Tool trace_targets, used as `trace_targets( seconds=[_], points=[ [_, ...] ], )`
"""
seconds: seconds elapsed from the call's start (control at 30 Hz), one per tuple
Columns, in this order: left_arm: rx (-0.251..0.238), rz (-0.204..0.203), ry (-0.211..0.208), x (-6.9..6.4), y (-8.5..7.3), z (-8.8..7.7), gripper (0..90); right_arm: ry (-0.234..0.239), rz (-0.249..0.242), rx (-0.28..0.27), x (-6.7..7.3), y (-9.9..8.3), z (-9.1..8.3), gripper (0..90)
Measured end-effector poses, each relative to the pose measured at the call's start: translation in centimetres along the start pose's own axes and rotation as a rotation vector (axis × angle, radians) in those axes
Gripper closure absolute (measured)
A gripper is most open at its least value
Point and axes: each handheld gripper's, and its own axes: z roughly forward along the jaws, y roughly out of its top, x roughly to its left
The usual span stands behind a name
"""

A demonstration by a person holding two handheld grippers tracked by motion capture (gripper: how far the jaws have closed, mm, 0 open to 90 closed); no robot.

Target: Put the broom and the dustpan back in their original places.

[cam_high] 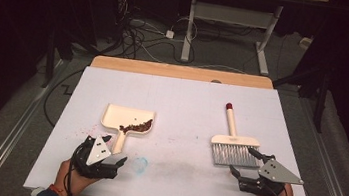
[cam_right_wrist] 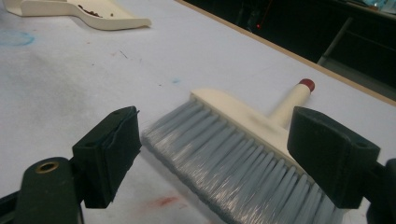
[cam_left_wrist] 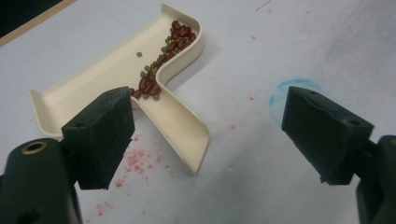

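Observation:
A cream dustpan lies on the white table left of centre, with red and green beans piled at its near right corner. Its handle points toward my left gripper, which is open just short of the handle's end. In the left gripper view the dustpan and the beans lie ahead of the spread jaws. A cream brush with grey bristles and a red-tipped handle lies flat at the right. My right gripper is open at the bristle end.
The white table sheet carries a blue smudge near the left gripper and reddish specks beside the dustpan handle. A wooden edge runs along the table's far side. Cables and a desk frame stand on the floor beyond.

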Motion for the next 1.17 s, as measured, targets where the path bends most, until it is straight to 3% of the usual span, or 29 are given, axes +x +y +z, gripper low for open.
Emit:
trace_targets(
  seconds=[0.07, 0.23, 0.83, 1.17],
  points=[
    [0.011, 0.016, 0.001, -0.1, -0.09, 0.05, 16.7, 0.001, 0.003, 0.005, -0.05, 0.13, -0.03, 17.2],
    [0.002, -0.006, 0.01, 0.19, -0.4, -0.37, 16.7, -0.01, 0.005, -0.018, -0.11, 0.54, -0.17, 17.3],
    [0.018, 0.004, 0.009, 0.01, -0.26, -0.04, 16.7, 0.0, 0.0, -0.02, 0.05, 0.8, -0.33, 17.4],
    [0.028, -0.016, 0.008, 0.2, -0.18, 0.39, 16.7, -0.003, 0.014, -0.017, -0.32, 0.74, -0.42, 17.4]
  ],
)
